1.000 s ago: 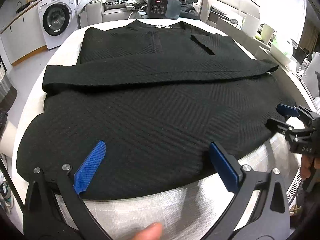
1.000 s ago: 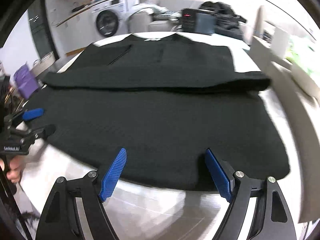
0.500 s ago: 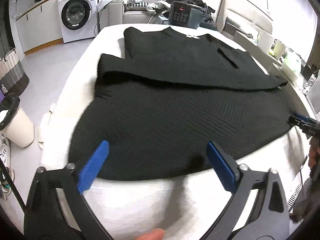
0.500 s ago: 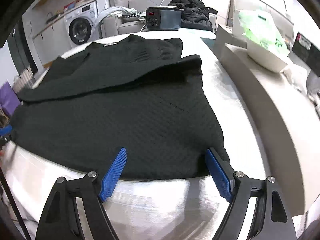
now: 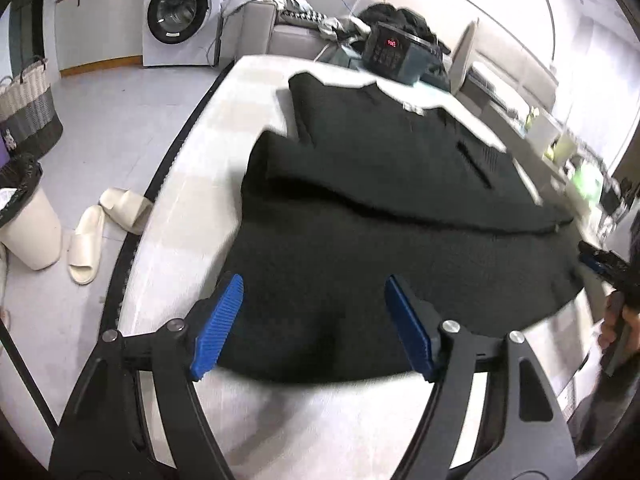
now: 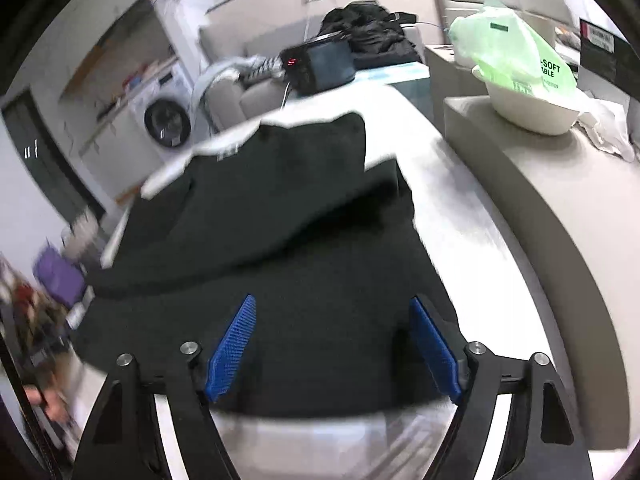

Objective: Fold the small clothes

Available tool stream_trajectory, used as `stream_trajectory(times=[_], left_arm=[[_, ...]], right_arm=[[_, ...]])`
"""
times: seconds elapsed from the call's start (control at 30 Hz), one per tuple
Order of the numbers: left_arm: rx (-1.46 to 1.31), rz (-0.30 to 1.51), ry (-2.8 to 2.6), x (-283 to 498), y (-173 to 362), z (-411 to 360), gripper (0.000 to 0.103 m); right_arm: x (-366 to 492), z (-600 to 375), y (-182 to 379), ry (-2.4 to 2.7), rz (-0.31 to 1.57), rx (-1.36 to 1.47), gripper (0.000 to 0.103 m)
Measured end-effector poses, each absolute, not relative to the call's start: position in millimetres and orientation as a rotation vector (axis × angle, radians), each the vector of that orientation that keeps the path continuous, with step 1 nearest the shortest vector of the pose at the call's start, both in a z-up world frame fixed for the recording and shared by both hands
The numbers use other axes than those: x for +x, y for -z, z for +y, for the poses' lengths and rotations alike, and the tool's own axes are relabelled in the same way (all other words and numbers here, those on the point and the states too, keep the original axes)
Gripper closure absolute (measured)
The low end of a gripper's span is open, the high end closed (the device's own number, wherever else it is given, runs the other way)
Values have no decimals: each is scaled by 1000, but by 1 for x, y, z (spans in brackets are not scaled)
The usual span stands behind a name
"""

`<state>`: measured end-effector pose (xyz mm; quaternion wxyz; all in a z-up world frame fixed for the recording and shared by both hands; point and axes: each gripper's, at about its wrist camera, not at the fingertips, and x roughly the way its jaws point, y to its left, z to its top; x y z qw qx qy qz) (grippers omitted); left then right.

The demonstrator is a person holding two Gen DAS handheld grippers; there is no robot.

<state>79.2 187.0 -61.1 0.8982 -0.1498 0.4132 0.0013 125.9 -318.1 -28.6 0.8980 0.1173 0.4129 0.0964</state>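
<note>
I see a white bench [image 5: 192, 208] carrying a black sweater [image 5: 380, 248] spread flat, its sleeves folded across the body. A dark box with red lights [image 5: 394, 56] sits at the far end.

One black sweater [image 5: 380, 240] lies on one white table [image 5: 192, 216]. Two grippers: the left [image 5: 312, 320] at 6 o'clock in its own view, and the right [image 6: 332, 348] likewise in its own. Each has two blue pads. On the floor at 9 o'clock, two slippers [image 5: 100, 236], one bin [image 5: 28, 216] and one basket [image 5: 28, 108]. One washer [image 5: 180, 12] sits at 11 o'clock. One dark box [image 5: 396, 54] with red lights stands at 1 o'clock. One bowl [image 6: 528, 108] under one green bag [image 6: 516, 52] at 2 o'clock.
</note>
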Motion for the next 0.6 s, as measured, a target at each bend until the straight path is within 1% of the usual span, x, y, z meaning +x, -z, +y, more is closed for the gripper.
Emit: stream_trajectory(times=[0.1,0.27,0.47,0.6], left_arm=[[-403,845,-6,104,58,200,32],[-573,831,41,131,59,220,32],[-673,902,78,158,74,221,32],[-687,909,68,173,84,222,32]], right_arm=[[159,-323,28,-213,853,365,27],[196,-325,42,-226,886,452,28],[200,-326,46,-232,897,461,28],[196,-326,49,-241,896,453,27]])
